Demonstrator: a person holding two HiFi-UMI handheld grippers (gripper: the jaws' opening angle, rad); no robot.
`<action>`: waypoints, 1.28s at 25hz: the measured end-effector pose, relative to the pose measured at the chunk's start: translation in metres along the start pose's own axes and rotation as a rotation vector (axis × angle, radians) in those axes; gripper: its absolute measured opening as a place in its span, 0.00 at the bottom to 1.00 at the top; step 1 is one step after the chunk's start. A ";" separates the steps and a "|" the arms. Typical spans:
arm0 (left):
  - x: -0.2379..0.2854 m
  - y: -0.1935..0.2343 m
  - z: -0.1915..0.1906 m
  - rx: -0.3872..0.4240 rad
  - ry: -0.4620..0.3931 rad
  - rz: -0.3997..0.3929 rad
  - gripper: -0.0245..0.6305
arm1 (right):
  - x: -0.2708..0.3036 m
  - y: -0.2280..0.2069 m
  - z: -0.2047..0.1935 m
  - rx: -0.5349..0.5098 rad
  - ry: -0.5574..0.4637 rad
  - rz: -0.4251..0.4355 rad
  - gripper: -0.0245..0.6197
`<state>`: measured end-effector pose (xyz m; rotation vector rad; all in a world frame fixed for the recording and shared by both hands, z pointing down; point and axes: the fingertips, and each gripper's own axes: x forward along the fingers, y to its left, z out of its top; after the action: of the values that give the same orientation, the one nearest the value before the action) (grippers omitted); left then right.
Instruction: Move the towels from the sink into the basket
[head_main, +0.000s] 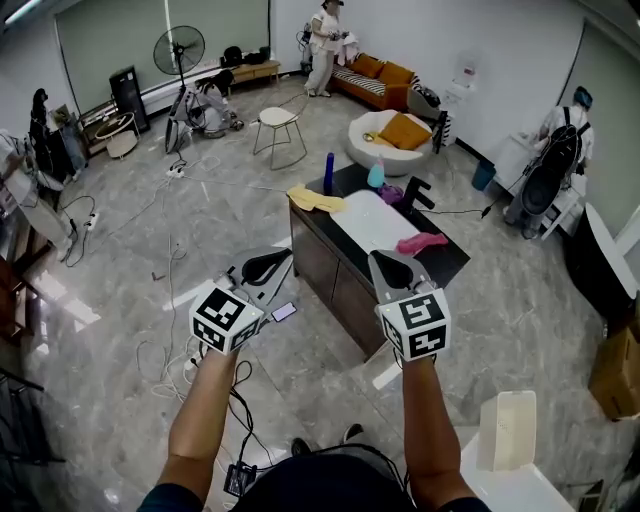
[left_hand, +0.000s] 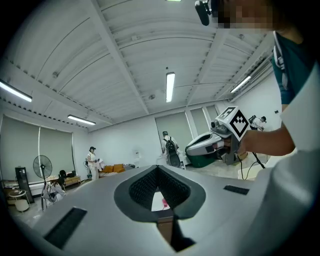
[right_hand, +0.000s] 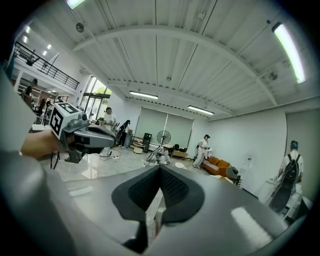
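A pink towel (head_main: 421, 242) lies over the near right rim of the white sink (head_main: 366, 222), which is set in a dark counter. A yellow towel (head_main: 315, 200) hangs at the counter's far left end, and a purple one (head_main: 391, 193) is bunched by the black faucet (head_main: 416, 192). My left gripper (head_main: 270, 264) and right gripper (head_main: 390, 267) hover side by side just short of the counter, both shut and empty. The left gripper view looks over shut jaws (left_hand: 158, 170) towards the ceiling, with the right gripper (left_hand: 220, 142) beside them. The right gripper view shows its shut jaws (right_hand: 160, 171).
A blue bottle (head_main: 328, 173) and a teal bottle (head_main: 376, 175) stand at the counter's far end. A white bin (head_main: 509, 430) sits on a white surface at my near right. Cables trail over the floor at the left. A stool (head_main: 279, 128), a round white seat (head_main: 392, 136) and people are farther off.
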<state>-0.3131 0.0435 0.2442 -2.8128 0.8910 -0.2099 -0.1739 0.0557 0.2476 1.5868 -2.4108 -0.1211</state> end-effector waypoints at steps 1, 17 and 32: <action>0.001 0.002 0.000 0.001 0.000 -0.002 0.05 | 0.001 -0.001 0.001 0.004 -0.003 -0.002 0.05; 0.095 0.048 -0.029 -0.026 0.082 0.057 0.04 | 0.091 -0.087 -0.024 0.067 -0.041 0.075 0.05; 0.204 0.098 -0.041 -0.040 0.136 0.128 0.04 | 0.182 -0.179 -0.041 0.083 -0.039 0.180 0.05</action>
<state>-0.2097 -0.1594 0.2787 -2.7922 1.1121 -0.3729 -0.0721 -0.1800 0.2803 1.4033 -2.6068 -0.0194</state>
